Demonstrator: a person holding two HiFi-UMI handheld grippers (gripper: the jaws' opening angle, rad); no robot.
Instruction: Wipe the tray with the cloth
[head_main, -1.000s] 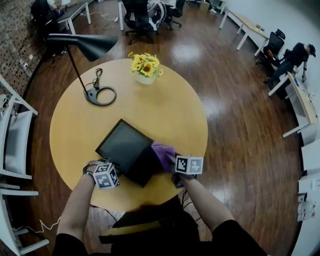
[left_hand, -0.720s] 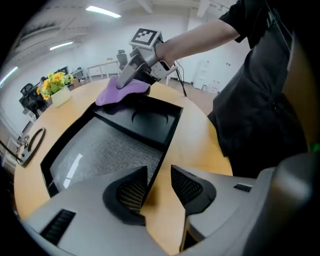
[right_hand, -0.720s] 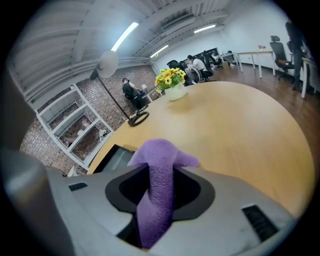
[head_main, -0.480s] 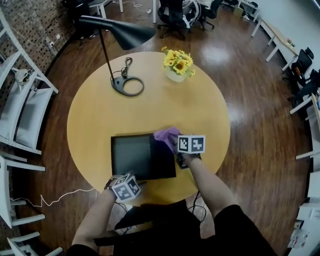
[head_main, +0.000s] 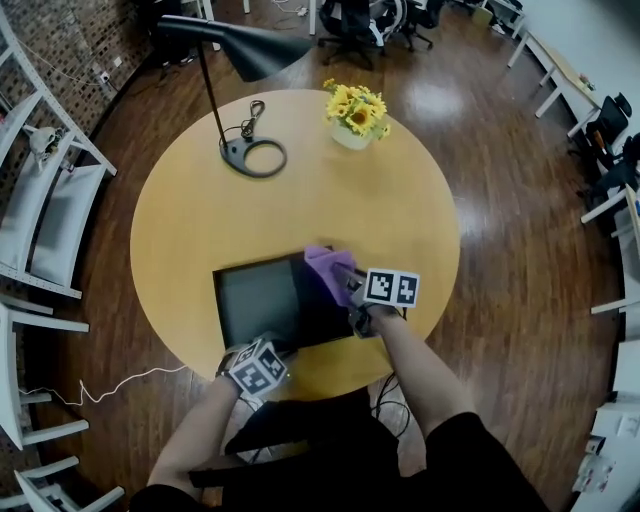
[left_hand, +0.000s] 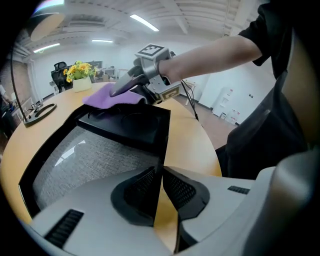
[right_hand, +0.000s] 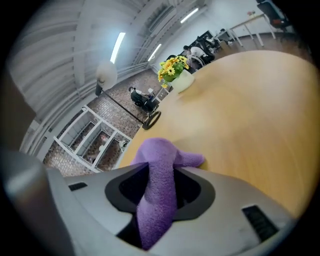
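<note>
On round wood table (head_main: 200, 215), smooth, pale yellow: flat rect. tray (head_main: 255, 300) near front edge. Thin black rim, low walls, matte grey grainy floor on left part, glossy black on right part.

Pinched at tray's near rim w/ left gripper (head_main: 268, 350). In left gripper view, jaws of left gripper (left_hand: 161, 175) just been closing, now nearly together on the thin rim edge. Ribbed black pads (left_hand: 142, 187) either side of it, bare tabletop in the wedge-shaped gap below.

Clamped in right gripper (head_main: 347, 287): purple cloth (head_main: 328, 266), soft, fleecy, bunched into a thick fold. In right gripper view, right gripper (right_hand: 160, 175) w/ jaws kept apart only by the cloth (right_hand: 157, 192) wedged betw. them. Fuzzy nap clear, loose end flopped fwd past the tips. Cloth end draped over tray's far right corner, on the glossy black part.

Also on table, well apart from tray: black desk lamp (head_main: 248, 52) w/ cone shade, thin stem, ring-shaped base; sunflowers (head_main: 355, 108) in small white pot. All round table: dark glossy wood floor (head_main: 500, 300).
</note>
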